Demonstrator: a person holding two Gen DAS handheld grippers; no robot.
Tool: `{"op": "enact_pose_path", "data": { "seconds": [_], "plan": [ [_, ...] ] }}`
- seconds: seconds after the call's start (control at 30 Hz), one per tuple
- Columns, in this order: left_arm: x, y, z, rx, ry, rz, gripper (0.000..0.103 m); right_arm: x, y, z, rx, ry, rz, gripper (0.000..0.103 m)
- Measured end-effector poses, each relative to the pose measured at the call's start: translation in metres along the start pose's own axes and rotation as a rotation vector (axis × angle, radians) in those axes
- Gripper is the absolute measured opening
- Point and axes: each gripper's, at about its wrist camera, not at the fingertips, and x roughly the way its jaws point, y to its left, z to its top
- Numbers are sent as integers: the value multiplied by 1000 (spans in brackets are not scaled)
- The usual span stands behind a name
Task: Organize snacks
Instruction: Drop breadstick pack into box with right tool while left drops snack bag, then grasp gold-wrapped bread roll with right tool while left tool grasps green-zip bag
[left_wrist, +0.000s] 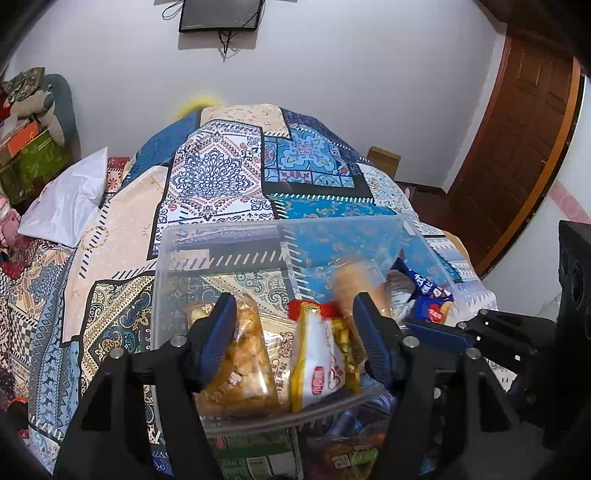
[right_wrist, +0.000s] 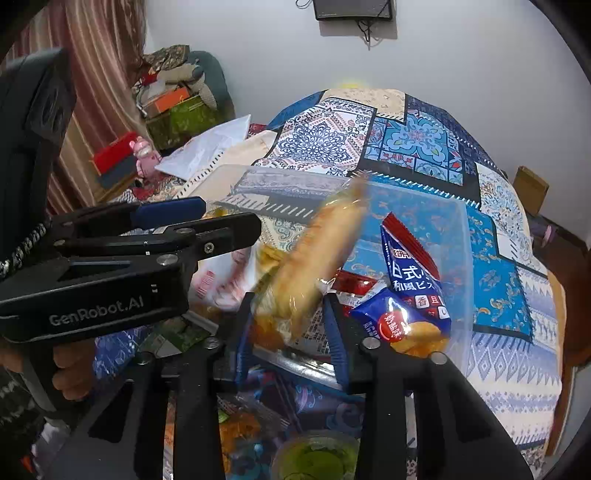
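Observation:
A clear plastic bin (left_wrist: 162, 258) stands on the patterned quilt. In the left wrist view my left gripper (left_wrist: 293, 299) is open over the bin's near end. A clear bag of golden snacks (left_wrist: 240, 362) and a yellow-and-white packet (left_wrist: 321, 354) lie between its fingers, not pressed by the pads. My right gripper (right_wrist: 287, 299) is open above the bin (right_wrist: 465, 258). A blurred orange snack pack (right_wrist: 321, 251) stands slanted with its lower end between the spread fingers. A blue packet (right_wrist: 413, 295) leans in the bin's right corner. Each gripper shows beside the other: right gripper (left_wrist: 424, 328), left gripper (right_wrist: 232, 216).
More snack packets (left_wrist: 258, 458) and a green-lidded cup (right_wrist: 317, 458) lie in front of the bin under the grippers. A white pillow (left_wrist: 66, 199) lies at the left, a cardboard box (left_wrist: 384, 157) and a wooden door (left_wrist: 517, 147) at the right. A hand (right_wrist: 70, 373) grips the left gripper's handle.

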Motion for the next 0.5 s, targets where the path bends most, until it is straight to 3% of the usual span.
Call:
{"op": "enact_pose_path", "data": {
  "seconds": [0.13, 0.37, 0.5],
  "plan": [
    [-19, 0, -2, 0, -13, -6, 65, -16, 8, -1, -24, -34, -25, 43],
    [-65, 0, -18, 25, -20, 3, 65, -56, 14, -10, -14, -78, -16, 44],
    [-91, -1, -43, 38, -16, 21, 74, -78, 19, -26, 8, -84, -4, 44]
  ]
}}
